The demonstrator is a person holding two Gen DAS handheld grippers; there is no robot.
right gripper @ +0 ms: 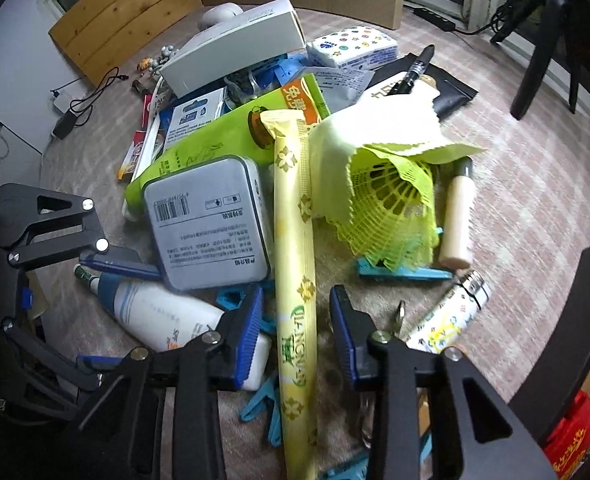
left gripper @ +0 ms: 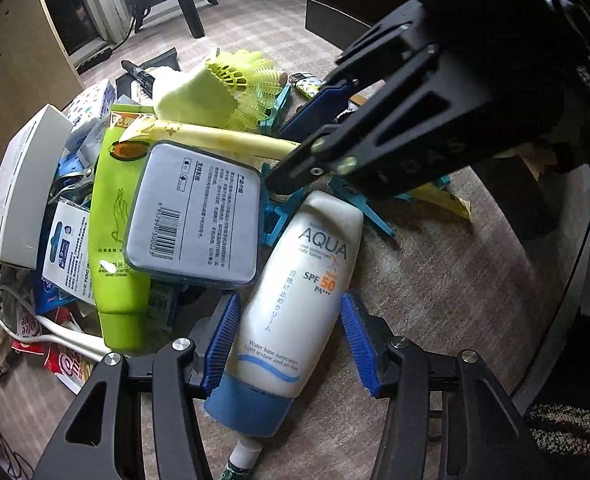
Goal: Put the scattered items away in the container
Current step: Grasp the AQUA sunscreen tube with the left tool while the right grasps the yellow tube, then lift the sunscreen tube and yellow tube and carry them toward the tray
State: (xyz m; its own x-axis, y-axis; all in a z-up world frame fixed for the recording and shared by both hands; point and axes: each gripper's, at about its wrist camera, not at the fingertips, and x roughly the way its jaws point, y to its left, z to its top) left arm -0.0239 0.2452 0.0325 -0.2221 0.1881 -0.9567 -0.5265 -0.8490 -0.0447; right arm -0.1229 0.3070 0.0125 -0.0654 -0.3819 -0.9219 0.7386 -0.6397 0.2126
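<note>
1. The scattered items are lying in one heap on the carpet (right gripper: 515,208); no container is showing in either view, so nothing can be judged as put away yet.
2. The white sunscreen bottle (left gripper: 299,296) is lying on the carpet between the blue pads of the left gripper (left gripper: 291,344); the jaws are standing apart, with a gap at the right pad, so it is not being gripped.
3. The long yellow packet (right gripper: 295,280) is running between the pads of the right gripper (right gripper: 295,336); gaps are showing on both sides, so the jaws are not clamping it.
4. The grey tin (right gripper: 207,220), green hand-cream tube (left gripper: 115,240), yellow shuttlecock (right gripper: 391,204), lighter (right gripper: 451,312) and blue clothes pegs (right gripper: 399,272) are all waiting untouched.
5. Judgement: the task is standing at its beginning, with the whole pile left.
</note>
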